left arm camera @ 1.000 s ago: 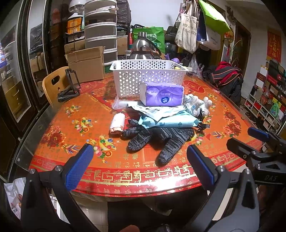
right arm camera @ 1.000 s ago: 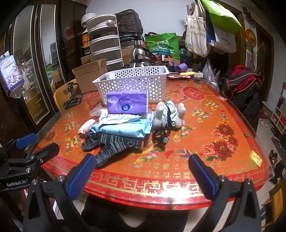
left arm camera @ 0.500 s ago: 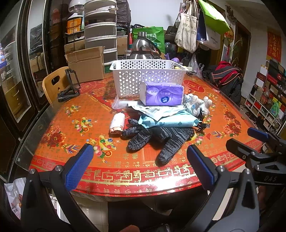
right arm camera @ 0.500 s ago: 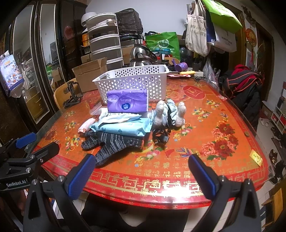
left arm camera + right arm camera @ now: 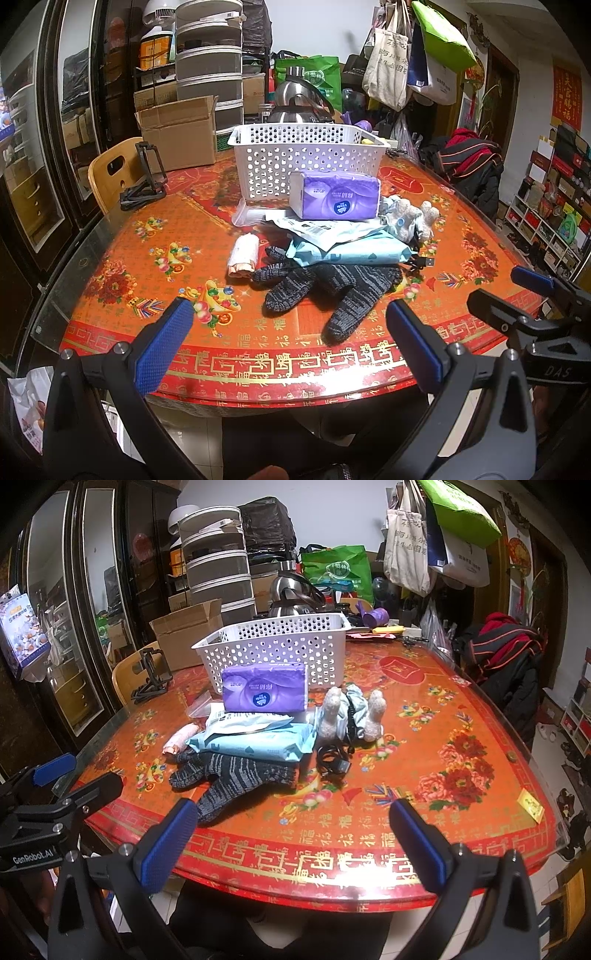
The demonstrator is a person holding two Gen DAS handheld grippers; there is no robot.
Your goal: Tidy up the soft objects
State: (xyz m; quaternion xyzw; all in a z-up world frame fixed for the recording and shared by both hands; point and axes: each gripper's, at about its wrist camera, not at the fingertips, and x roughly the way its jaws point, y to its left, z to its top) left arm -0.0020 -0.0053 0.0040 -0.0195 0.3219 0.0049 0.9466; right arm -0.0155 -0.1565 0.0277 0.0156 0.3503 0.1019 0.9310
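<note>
Both grippers hang off the near edge of the table (image 5: 110, 280) with nothing between their fingers: the left gripper (image 5: 288, 347) has its blue pads spread wide, and the right gripper (image 5: 291, 843) is spread just as wide. In the left wrist view the soft things lie in a heap at about 12 o'clock from the left gripper: a pair of dark knit gloves (image 5: 328, 288) nearest, a pale blue wipes pack (image 5: 354, 253) overlapping their cuffs, a purple tissue pack (image 5: 334, 201) standing behind it, a small pink roll (image 5: 242, 254) at 11 o'clock, and a fuzzy grey-and-white bundle (image 5: 410, 218) at 1 o'clock. The white basket (image 5: 306, 162), the likely destination, sits just behind the tissue pack. The main risk is the overlap: pinching a glove by one finger will probably drag the wipes pack and topple the tissue pack resting on the pile. A black cable (image 5: 332, 762) coiled just beside the gloves and bundle could snag and come along with either. The glossy table top may also let flat packs slide away instead of lifting.
</note>
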